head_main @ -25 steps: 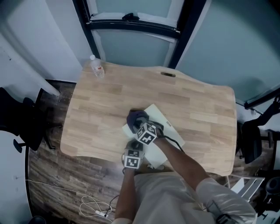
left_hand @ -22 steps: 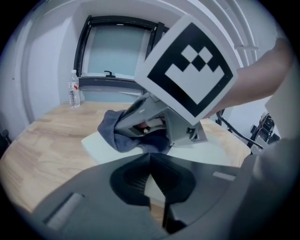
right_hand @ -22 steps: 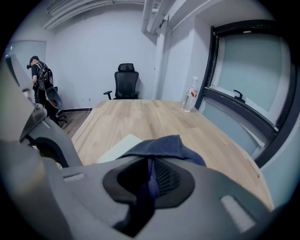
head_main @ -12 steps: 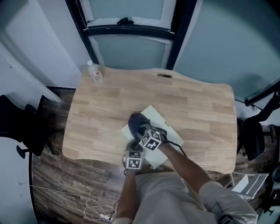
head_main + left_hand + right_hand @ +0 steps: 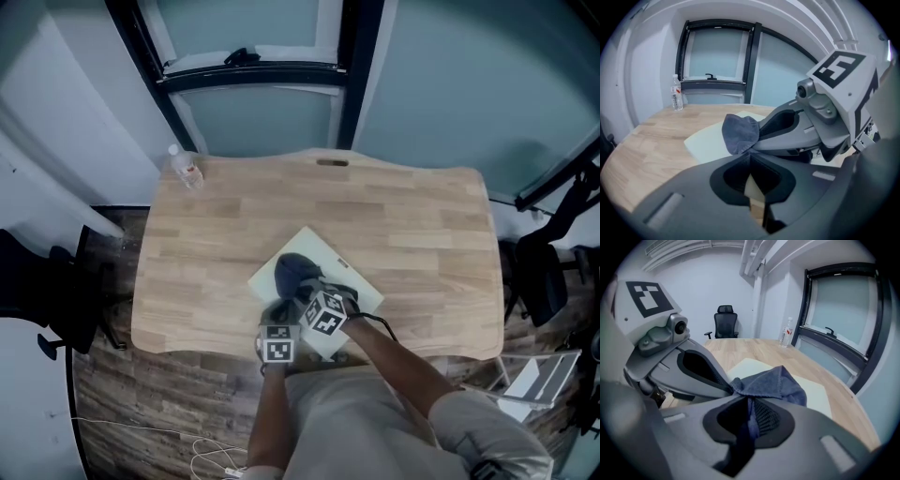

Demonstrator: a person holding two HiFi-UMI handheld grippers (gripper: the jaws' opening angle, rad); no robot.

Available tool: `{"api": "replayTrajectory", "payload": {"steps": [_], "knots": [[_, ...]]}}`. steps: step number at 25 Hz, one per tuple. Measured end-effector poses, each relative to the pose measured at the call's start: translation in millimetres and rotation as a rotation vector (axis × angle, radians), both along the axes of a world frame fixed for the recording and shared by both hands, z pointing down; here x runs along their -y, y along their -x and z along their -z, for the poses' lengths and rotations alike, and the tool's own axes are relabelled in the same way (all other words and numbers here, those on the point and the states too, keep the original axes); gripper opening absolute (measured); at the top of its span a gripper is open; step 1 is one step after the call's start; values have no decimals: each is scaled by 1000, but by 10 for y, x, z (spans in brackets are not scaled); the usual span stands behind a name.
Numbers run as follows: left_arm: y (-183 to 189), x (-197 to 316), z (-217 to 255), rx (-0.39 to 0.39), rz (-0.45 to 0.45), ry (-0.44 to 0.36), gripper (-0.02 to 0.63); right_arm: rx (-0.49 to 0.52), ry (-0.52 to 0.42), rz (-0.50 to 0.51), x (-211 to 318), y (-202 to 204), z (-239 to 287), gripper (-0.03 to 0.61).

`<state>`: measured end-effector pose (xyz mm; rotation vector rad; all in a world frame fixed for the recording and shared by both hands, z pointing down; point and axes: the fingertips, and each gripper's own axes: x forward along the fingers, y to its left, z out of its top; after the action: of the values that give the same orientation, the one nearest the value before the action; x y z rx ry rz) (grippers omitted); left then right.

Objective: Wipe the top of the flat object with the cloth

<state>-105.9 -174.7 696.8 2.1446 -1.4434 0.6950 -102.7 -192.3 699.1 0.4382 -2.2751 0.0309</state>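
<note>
**Left to right.** At the 10 o'clock corner of the table a water bottle is standing, well apart from the work. We are holding the left gripper at the 7 o'clock edge of the flat object. Its fingers are pressed together on nothing, and we cannot tell whether they are bearing down on the board. The flat object, a pale board turned like a diamond, is lying toward the table's 6 o'clock edge. The cloth, dark blue, is sitting bunched on the board's 10 o'clock part. We are gripping it with the right gripper: the fingers are clenching a fold while the rest is spilling out ahead of them. We are judging the cloth light, soft and limp. It will crumple rather than push, so it wants a hold close to the bunch and downward pressure. The board looks thin, stiff and smooth, so it may slide on the table, and steadying it at an edge should help.
</note>
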Motion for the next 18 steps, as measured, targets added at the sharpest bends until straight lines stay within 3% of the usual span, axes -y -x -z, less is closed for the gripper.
{"api": "replayTrajectory", "payload": {"steps": [18], "knots": [[15, -7, 11, 8, 30, -39, 8, -17, 5, -8, -593, -646, -11, 37]]}}
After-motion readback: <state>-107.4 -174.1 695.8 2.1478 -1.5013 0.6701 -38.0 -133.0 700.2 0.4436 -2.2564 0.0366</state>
